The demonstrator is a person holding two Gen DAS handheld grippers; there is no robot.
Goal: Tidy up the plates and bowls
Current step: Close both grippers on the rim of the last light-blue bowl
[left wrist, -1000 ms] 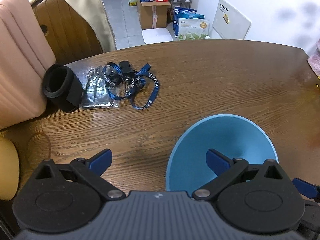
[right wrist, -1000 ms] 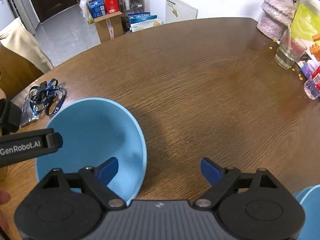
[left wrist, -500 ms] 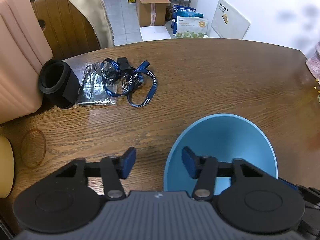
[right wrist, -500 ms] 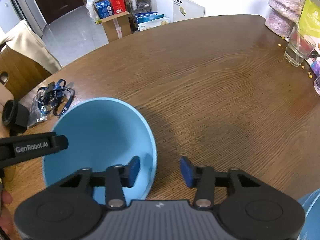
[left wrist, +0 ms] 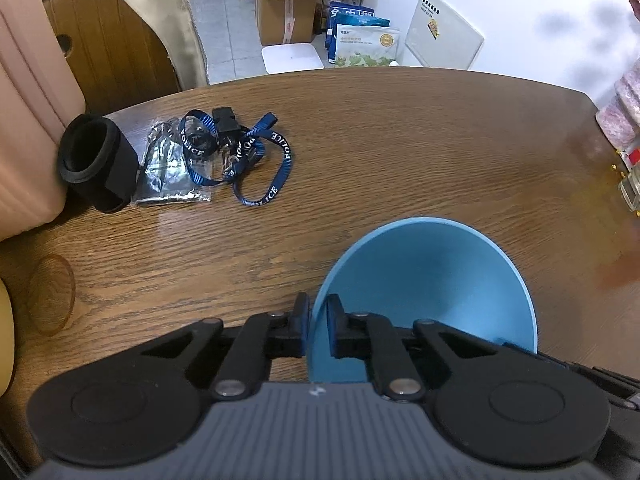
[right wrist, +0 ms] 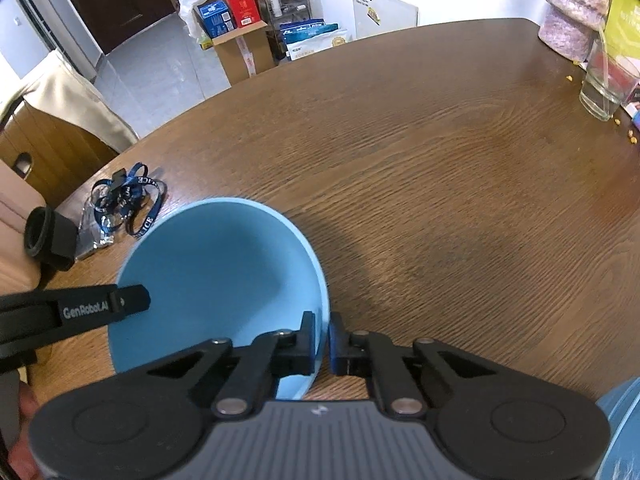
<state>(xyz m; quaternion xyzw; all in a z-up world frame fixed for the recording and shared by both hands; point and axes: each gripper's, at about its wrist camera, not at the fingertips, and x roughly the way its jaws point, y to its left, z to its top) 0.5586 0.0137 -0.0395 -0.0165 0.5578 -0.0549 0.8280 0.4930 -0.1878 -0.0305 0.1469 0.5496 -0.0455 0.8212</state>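
A light blue bowl [left wrist: 432,284] sits on the brown wooden table [left wrist: 400,140]. My left gripper [left wrist: 318,326] is shut on the bowl's left rim, one finger inside and one outside. My right gripper [right wrist: 322,338] is shut on the same bowl's [right wrist: 216,272] right rim. The left gripper's body shows at the left of the right wrist view [right wrist: 72,312]. Part of another blue dish [right wrist: 622,432] shows at the lower right edge of the right wrist view.
A blue lanyard [left wrist: 256,160], a clear plastic bag [left wrist: 168,176] and a black cylinder [left wrist: 94,160] lie at the table's far left. A glass [right wrist: 606,80] and a pink vase [right wrist: 572,20] stand at the far right. Chairs stand beyond the left edge.
Both grippers closed from wide open onto opposite rims of the blue bowl. Both views have also shifted slightly.
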